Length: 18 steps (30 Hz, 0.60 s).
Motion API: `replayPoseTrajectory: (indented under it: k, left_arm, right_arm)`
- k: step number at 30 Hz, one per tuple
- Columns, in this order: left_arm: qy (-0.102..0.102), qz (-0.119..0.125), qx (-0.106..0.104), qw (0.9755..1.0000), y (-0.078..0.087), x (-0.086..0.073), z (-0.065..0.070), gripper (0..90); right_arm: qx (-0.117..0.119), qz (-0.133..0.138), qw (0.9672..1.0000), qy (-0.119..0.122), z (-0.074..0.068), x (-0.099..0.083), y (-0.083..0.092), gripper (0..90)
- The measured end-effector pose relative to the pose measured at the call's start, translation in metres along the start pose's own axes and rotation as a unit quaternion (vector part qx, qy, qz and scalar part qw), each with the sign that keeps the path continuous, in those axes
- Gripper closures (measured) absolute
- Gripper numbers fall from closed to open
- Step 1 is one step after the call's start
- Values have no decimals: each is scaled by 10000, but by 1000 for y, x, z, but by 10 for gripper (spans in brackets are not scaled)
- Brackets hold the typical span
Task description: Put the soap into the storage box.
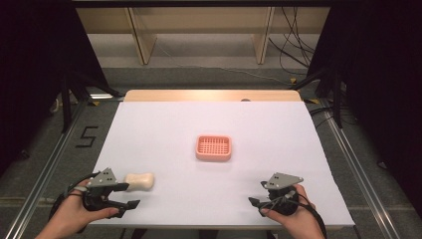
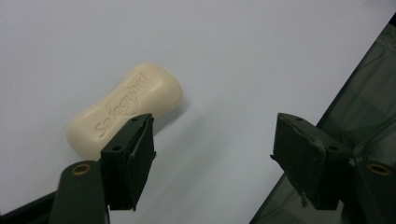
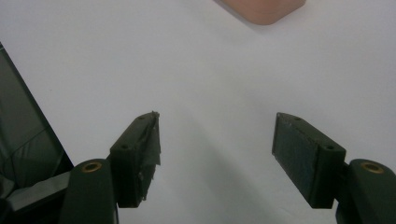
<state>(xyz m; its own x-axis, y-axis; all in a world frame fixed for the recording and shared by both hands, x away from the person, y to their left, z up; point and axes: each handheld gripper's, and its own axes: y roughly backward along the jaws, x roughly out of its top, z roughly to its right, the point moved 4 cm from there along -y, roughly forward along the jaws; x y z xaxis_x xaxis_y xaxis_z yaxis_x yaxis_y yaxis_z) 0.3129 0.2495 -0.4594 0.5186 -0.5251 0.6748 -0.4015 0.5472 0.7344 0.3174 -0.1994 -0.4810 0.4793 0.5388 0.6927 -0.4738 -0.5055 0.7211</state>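
Observation:
A cream bar of soap (image 1: 139,181) stamped "Safeguard" lies flat on the white table near its front left. In the left gripper view the soap (image 2: 126,109) sits just past the left jaw, outside the gap. My left gripper (image 1: 130,195) (image 2: 212,140) is open with nothing between its fingers. A pink slotted soap dish (image 1: 213,148) stands at the table's middle; its near corner (image 3: 261,9) shows at the top of the right gripper view. Held low near the front right edge, my right gripper (image 1: 257,193) (image 3: 215,140) is open and holds nothing.
The white table (image 1: 278,129) ends at a front edge close to both hands. Dark floor shows beyond that edge in the left gripper view (image 2: 364,93) and the right gripper view (image 3: 18,140). Metal rails (image 1: 45,169) run along both sides of the table.

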Motion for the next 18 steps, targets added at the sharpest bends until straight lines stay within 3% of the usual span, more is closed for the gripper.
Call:
replayPoseTrajectory:
  k: [1, 4, 6, 7, 8, 10, 12, 15, 17, 18]
  left_arm:
    - [4, -36, 24, 10000, -1, 0, -1, 293]
    - [-253, -153, 115, 9995, -3, 3, -5, 295]
    - [-548, -313, 187, 9978, -6, 7, -10, 300]
    - [-548, -313, 187, 9978, -6, 7, -10, 300]
    - [-652, -405, 162, 9969, -6, 8, -11, 300]
    - [-1025, -618, 118, 9927, -7, 13, -16, 303]
    - [-984, -730, 102, 9924, -8, 15, -16, 306]
    - [-1212, -1004, 75, 9875, -11, 18, -19, 307]
    - [-1441, -1216, 59, 9820, -13, 19, -20, 303]
    - [-1606, -1411, 20, 9769, -12, 19, -22, 303]
  right_arm:
    - [-20, 16, 10000, 36, 0, 0, 0, 332]
    - [-1, 7, 10000, 2, 0, 0, -1, 331]
    - [1, 7, 10000, -19, 0, 0, -1, 331]
    - [1, 7, 10000, -19, 0, 0, -1, 331]
    - [0, 12, 10000, -7, 0, 0, -1, 331]
    - [-1, 3, 10000, -58, -1, 0, -1, 331]
    - [5, -21, 10000, 15, 0, 0, -1, 331]
    - [17, 14, 10000, 85, 0, 0, -2, 332]
    - [5, 32, 10000, 71, 0, 0, -2, 331]
    - [5, 32, 10000, 71, 0, 0, -2, 331]
